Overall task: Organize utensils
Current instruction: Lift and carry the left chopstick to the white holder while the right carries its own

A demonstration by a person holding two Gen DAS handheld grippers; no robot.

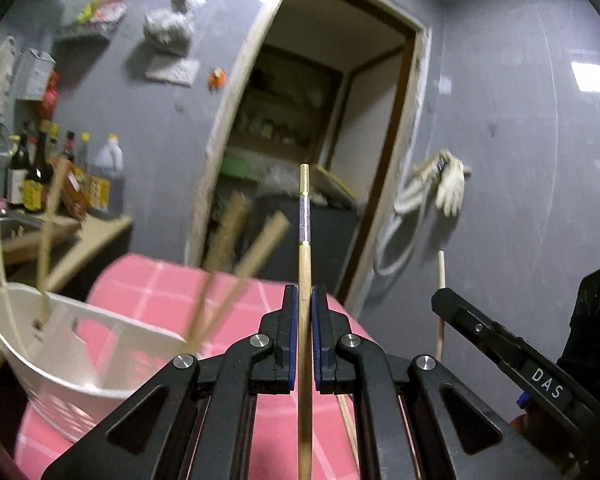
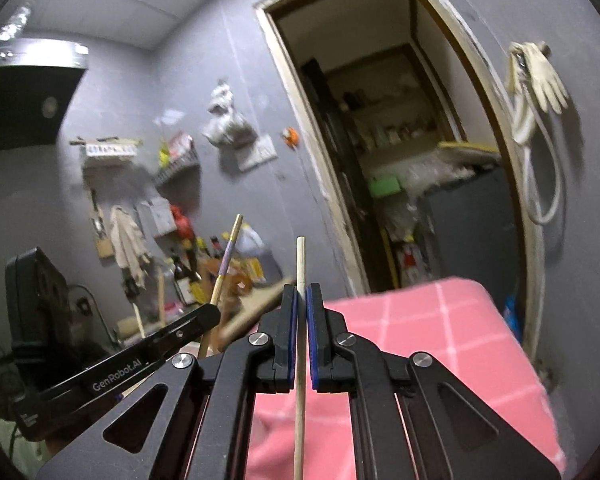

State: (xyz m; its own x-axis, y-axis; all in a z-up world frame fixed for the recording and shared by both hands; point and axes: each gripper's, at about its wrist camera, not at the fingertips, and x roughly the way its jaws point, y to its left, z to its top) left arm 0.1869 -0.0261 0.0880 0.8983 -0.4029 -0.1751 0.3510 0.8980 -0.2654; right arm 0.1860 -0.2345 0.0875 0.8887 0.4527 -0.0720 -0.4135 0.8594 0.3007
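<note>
While each claw holds a single chopstick upright, the step in hand looks like carrying both sticks toward the holder.

Left wrist view: left gripper (image 1: 305,300) clenched on a banded chopstick (image 1: 304,264), its decorated end pointing up past the jaws. White perforated holder (image 1: 60,344) sits near left on the pink checked cloth (image 1: 172,280), tilted in this view; several chopsticks (image 1: 236,280) already stand in it, blurred, leaning left and right. Right gripper (image 1: 446,300) shows at far right with a plain stick.

Right wrist view: right gripper (image 2: 301,300) clenched on a plain chopstick (image 2: 300,264), upright. Holder not visible here. Left gripper at near left, banded stick rising from it.

Next move, my guess: swing both left over the holder's mouth, tip the lower ends in, release.
</note>
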